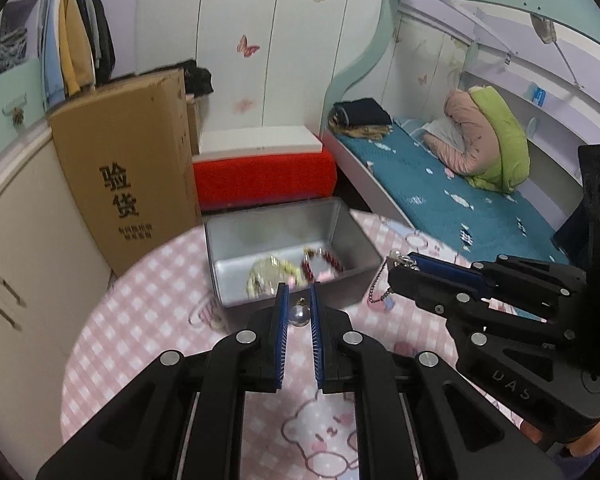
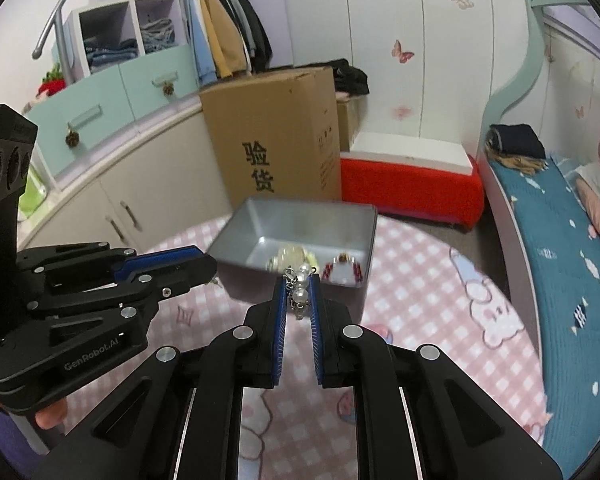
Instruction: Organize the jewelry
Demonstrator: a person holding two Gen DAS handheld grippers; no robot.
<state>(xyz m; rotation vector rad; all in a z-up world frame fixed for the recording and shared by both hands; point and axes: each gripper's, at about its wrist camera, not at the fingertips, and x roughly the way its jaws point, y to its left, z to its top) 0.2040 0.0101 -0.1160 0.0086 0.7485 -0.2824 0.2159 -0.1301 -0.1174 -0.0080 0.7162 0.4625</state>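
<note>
A silver metal tin (image 1: 352,236) stands open on the pink checked tablecloth (image 1: 148,320). Inside lie a yellowish bead bracelet (image 1: 266,274) and a red bead bracelet (image 1: 324,260). My left gripper (image 1: 299,300) is shut on a pearl pendant (image 1: 299,315), just in front of the tin's near wall. My right gripper (image 2: 298,292) is shut on a pearl earring with a small chain (image 2: 300,290), at the tin's (image 2: 332,216) near edge. In the left wrist view the right gripper (image 1: 404,264) shows at the tin's right side, with a chain (image 1: 380,288) hanging from it.
A tall cardboard box (image 1: 128,168) stands behind the table on the left. A red and white stool (image 1: 264,168) is behind the tin. A bed with a blue sheet (image 1: 460,192) lies to the right. Cabinets (image 2: 112,200) line the left wall.
</note>
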